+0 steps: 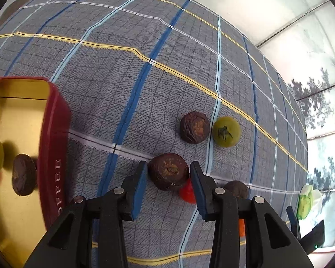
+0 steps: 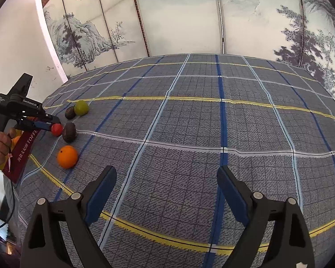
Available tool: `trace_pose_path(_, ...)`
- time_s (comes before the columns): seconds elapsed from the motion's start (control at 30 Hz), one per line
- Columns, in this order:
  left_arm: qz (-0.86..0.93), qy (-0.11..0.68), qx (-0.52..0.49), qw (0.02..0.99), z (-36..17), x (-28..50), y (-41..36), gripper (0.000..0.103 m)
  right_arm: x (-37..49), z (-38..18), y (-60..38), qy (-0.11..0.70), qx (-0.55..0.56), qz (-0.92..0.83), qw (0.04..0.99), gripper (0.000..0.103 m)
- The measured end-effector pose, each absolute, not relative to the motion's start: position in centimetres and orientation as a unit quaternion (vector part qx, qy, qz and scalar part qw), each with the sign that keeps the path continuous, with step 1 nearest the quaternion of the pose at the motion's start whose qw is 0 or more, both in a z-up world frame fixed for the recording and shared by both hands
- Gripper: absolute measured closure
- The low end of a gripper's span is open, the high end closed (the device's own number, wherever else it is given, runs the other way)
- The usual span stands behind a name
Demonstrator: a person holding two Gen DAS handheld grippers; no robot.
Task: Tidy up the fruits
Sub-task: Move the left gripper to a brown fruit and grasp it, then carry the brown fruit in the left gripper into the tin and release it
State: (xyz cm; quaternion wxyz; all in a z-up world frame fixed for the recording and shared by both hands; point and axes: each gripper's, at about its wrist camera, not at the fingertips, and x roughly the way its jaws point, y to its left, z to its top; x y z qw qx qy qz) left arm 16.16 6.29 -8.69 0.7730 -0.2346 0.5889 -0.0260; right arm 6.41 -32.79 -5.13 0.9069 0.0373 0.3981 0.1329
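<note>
1. The left gripper (image 1: 168, 174) brackets a dark brown wrinkled round fruit (image 1: 169, 171) on the grey plaid cloth (image 1: 122, 84); its blue pads sit just beside the fruit's flanks, and whether they already press it I cannot tell.
2. A small red fruit (image 1: 187, 193) touches that fruit, so closing may nudge it.
3. The red rectangular tin with gold interior (image 1: 53, 134), near the cloth's left edge, already holds a brown fruit and a green one, likely the destination.
4. A second brown fruit (image 1: 194, 127) and a round green fruit (image 1: 226, 131) lie touching farther in; an orange (image 2: 67, 156) sits nearer the front edge.
5. The right gripper (image 2: 166, 178) hovers wide apart, holding nothing.
</note>
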Motion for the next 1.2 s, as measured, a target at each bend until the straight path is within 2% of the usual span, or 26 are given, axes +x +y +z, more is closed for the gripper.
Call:
trace_pose_path(0.33,-0.028,0.572,-0.222,0.789,-8.3,15.4,6.2,0.065,6.5,-5.3,-33.3,0.400,0.054,0.128,0.906,0.012)
trace_pose_path(0.83,-0.042,0.475,-0.160,0.864,-1.1,4.2,5.0,0.065,6.5,-5.2,-32.4,0.401,0.027,0.117,0.908,0.012)
trace_pose_path(1.2,-0.011,0.448,-0.130,0.884,0.1,-0.8,7.5,0.064,6.4,-5.2,-31.9,0.402,0.009,0.108,0.909,0.010)
